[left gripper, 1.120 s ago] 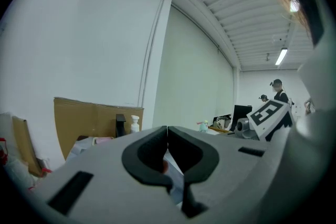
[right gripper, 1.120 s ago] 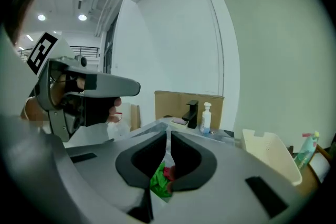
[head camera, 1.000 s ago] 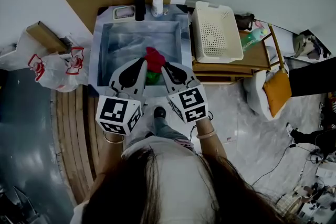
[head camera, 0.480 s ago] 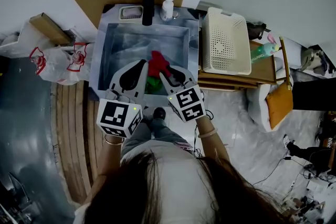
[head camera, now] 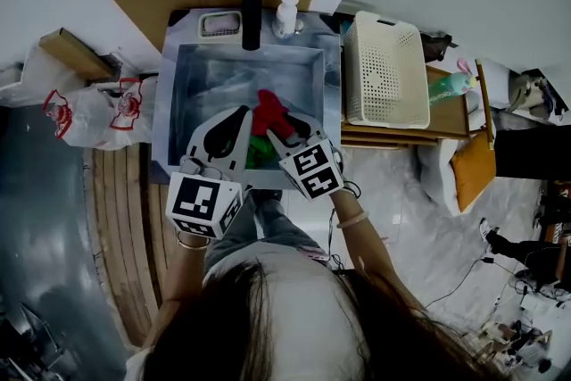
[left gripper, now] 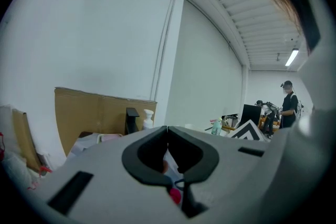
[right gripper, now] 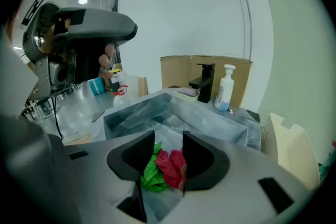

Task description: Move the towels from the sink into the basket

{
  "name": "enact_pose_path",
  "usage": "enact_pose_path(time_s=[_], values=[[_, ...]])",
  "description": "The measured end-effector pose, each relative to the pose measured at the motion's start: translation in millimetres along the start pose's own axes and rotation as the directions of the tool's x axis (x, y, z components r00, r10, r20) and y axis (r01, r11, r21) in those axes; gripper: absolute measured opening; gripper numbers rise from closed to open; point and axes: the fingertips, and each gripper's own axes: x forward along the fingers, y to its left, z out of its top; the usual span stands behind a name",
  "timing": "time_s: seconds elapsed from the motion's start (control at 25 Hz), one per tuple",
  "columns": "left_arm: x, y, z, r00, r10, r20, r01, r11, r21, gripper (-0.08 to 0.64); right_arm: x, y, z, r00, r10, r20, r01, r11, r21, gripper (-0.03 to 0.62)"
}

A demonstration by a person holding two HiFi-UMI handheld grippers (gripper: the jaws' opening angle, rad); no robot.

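Towels (right gripper: 169,166) lie in the sink (head camera: 175,107), framed by the right gripper (right gripper: 168,140), whose jaws have just been opening; closing on them looks next. Left gripper (left gripper: 167,129) is closed.

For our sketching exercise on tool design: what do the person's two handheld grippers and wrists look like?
The left gripper and right gripper both have pale grey shells and black-padded jaws. Each ends in a white cube printed with black square markers: the left cube and the right cube. Thin rings circle the wrists, a left bangle and a right bangle.
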Motion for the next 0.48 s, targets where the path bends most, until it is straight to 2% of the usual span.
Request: enact_pose_path(time_s=[0.48], values=[[23.8,29.4,-15.7,0.998,-0.054,-0.028,0.053,0.998,-0.030,0.009,56.1,-16.2,-30.7,0.990,0.002,-0.142,0.007,0.998,0.060,0.221]])
